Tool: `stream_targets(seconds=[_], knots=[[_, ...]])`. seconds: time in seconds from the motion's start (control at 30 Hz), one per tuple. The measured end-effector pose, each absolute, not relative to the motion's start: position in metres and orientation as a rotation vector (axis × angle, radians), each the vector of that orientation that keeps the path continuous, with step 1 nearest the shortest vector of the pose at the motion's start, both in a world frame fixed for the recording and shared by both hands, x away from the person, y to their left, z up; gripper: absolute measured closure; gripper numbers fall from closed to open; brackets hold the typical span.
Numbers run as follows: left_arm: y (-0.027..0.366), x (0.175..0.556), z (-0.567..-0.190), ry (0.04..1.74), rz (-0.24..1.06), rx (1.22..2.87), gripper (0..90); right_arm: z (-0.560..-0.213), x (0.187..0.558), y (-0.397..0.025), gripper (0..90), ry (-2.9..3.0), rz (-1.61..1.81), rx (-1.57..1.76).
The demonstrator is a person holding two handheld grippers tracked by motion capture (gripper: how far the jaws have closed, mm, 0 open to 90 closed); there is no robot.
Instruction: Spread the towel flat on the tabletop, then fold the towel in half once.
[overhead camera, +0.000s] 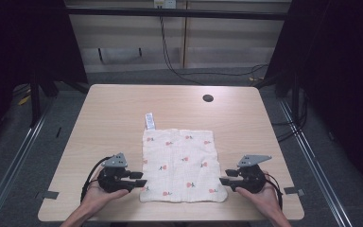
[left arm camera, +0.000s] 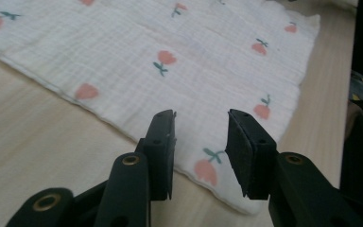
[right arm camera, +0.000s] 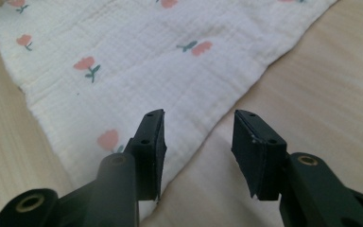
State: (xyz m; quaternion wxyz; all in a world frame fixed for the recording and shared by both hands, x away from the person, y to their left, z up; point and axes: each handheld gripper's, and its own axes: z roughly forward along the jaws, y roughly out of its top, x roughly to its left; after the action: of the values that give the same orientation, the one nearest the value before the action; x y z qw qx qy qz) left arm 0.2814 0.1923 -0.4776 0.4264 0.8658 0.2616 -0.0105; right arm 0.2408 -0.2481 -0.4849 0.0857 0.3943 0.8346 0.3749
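At lower centre of the high view, a white flower-print cloth [overhead camera: 182,163] lies flat on the table [overhead camera: 113,113]. Left gripper [overhead camera: 139,178] and right gripper [overhead camera: 225,177] — both released, jaws apart — flank its near corners.

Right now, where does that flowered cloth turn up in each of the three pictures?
High view: the flowered cloth lies flat at the table's near middle, between the left gripper and right gripper.
Left gripper view: it spreads across the upper picture, a corner below the open jaws.
Right gripper view: it covers the upper left, its edge running down between the open jaws.
Shared landmark: its pink flower print.
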Motion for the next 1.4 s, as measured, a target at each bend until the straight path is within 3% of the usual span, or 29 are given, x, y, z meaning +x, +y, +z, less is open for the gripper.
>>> stream_targets(seconds=[0.43, 0.57, 0.9, 1.17, 1.27, 1.4], knots=[[0.197, 0.329, -0.473, 0.812, 0.051, 2.076, 58.9, -0.471, 0.281, -0.247, 45.6, 2.403, 1.194, 1.194], [0.194, 0.343, -0.476, 0.809, 0.051, 2.081, 66.3, -0.465, 0.298, -0.250, 39.2, 2.390, 1.253, 1.198], [0.174, 0.372, -0.494, 0.855, 0.076, 2.106, 70.0, -0.461, 0.337, -0.240, 37.8, 2.305, 1.279, 1.228], [0.166, 0.371, -0.502, 0.848, 0.082, 2.149, 68.9, -0.470, 0.372, -0.247, 40.0, 2.315, 1.304, 1.296], [0.168, 0.372, -0.503, 0.850, 0.070, 2.140, 69.6, -0.470, 0.383, -0.251, 34.9, 2.322, 1.277, 1.331], [0.167, 0.371, -0.504, 0.841, 0.082, 2.143, 69.7, -0.472, 0.392, -0.256, 42.1, 2.294, 1.249, 1.355]])
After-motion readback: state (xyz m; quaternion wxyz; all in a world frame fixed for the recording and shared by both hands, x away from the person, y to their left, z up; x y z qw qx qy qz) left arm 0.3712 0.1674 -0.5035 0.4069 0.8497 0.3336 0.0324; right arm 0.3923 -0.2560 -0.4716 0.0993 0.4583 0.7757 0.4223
